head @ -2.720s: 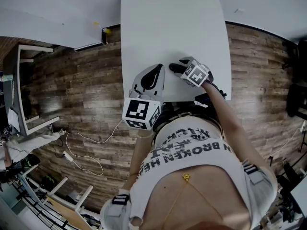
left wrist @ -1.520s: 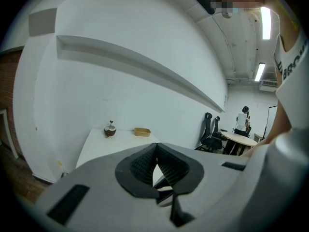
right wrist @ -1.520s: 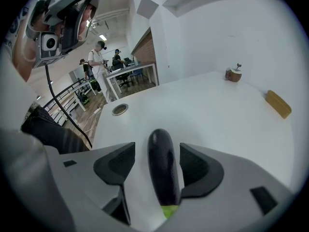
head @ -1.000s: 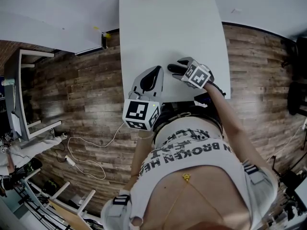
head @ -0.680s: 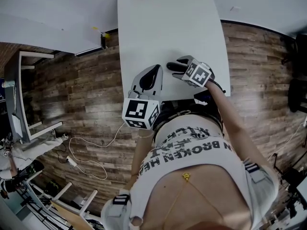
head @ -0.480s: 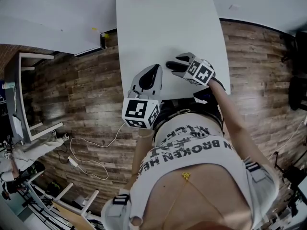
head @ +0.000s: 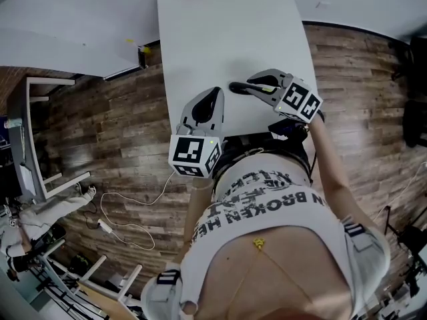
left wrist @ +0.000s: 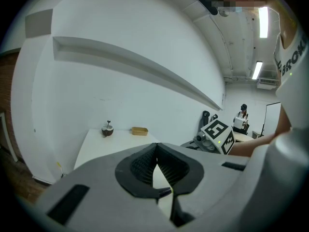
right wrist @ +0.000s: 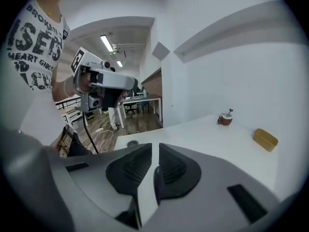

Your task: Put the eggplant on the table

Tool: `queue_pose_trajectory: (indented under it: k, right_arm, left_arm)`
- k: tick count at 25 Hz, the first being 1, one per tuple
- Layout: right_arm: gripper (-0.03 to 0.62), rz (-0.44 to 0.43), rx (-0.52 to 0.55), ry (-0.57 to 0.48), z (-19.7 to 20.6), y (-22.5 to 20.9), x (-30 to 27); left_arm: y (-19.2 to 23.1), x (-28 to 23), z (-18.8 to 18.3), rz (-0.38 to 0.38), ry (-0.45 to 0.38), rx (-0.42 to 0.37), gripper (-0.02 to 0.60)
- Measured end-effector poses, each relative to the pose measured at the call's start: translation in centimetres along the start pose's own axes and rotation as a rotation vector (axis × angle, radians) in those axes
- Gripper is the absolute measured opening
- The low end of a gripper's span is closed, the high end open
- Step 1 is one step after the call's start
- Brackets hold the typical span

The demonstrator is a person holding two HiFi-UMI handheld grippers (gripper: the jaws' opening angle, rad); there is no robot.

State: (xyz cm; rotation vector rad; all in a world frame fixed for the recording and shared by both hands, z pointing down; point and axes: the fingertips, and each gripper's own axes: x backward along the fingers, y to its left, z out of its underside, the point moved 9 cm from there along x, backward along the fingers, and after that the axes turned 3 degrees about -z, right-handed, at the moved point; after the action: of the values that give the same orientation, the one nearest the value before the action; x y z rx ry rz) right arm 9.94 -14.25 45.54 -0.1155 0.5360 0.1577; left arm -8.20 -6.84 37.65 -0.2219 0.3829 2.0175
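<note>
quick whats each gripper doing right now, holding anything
Left gripper: closed, jaw tips touching, holding nothing.
Right gripper: jaws have just been closing, a thin gap still shows, nothing between them.

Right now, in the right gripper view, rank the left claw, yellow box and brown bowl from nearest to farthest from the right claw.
The right claw has just been closing, with nothing between its jaws.
1. Left claw, upper left, close by.
2. Yellow box, far right on the table.
3. Brown bowl, at the table's far end, beyond the box.
</note>
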Motion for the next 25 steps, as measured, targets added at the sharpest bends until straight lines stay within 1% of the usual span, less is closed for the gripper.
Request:
queue_pose_trajectory:
  k: [2,3,9,13,17,22,25]
  right_arm:
    - [0.022,0.024,0.0,-0.035,-0.3,0.6,1.0]
    - [0.014,0.033,0.002,-0.051,-0.6,0.9,1.4]
    - [0.011,0.037,0.047,-0.173,-2.2,2.9,3.3]
    - [0.011,0.069,0.057,-0.278,-3.8,3.7,4.3]
    - [0.011,0.089,0.07,-0.386,-5.8,4.3,5.4]
    - [0.011,0.152,0.075,-0.484,-8.2,4.5,7.2]
    - [0.009,0.175,0.078,-0.529,-9.5,4.5,8.2]
  left_arm:
    - [-0.1,-0.1,0.0,0.007,-0.001,-0.003,0.006]
    - [-0.2,-0.2,0.0,0.011,-0.002,-0.005,0.006]
    - [-0.9,-0.7,-0.4,0.047,-0.022,-0.014,0.006]
    - [-1.5,-0.9,-0.9,0.07,-0.051,-0.02,0.006]
    - [-2.0,-1.0,-2.1,0.089,-0.094,-0.035,0.006]
    - [-2.6,-0.8,-4.3,0.102,-0.169,-0.067,0.006]
    - [-2.8,-0.7,-5.7,0.115,-0.196,-0.098,0.006]
